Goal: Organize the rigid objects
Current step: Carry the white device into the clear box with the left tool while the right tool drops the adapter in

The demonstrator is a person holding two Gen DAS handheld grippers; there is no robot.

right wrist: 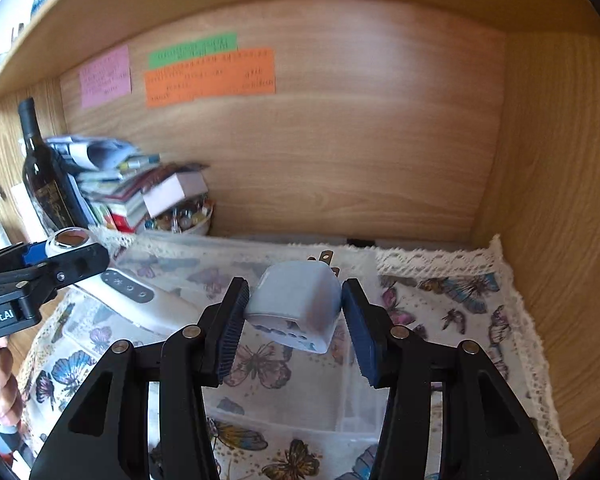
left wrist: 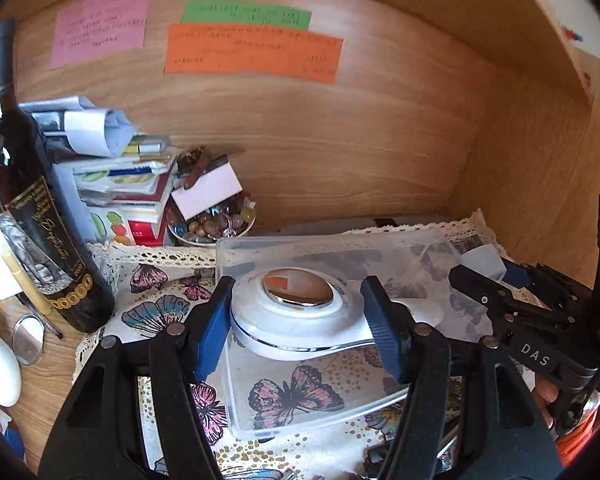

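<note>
Left wrist view: you are clamping the white device [left wrist: 300, 312] by its smooth, slippery head; at three o'clock, your right gripper [right wrist: 294, 320] is pinching the light, rigid adapter [right wrist: 296, 304].

Glossy white plastic device [left wrist: 300, 320] w/ shiny metal disc [left wrist: 298, 286], clear plastic box [left wrist: 236, 256], lace-edged printed cloth [right wrist: 460, 296], matt wood-grain shelf wall [left wrist: 340, 140].

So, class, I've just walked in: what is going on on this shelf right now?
A person holds a gripper in each hand. The left gripper is clamped on a white handheld device with a shiny metal head; the right gripper grips a grey plug adapter. Both hang over a clear plastic box on a butterfly cloth. Neither item is in the box yet.
</note>
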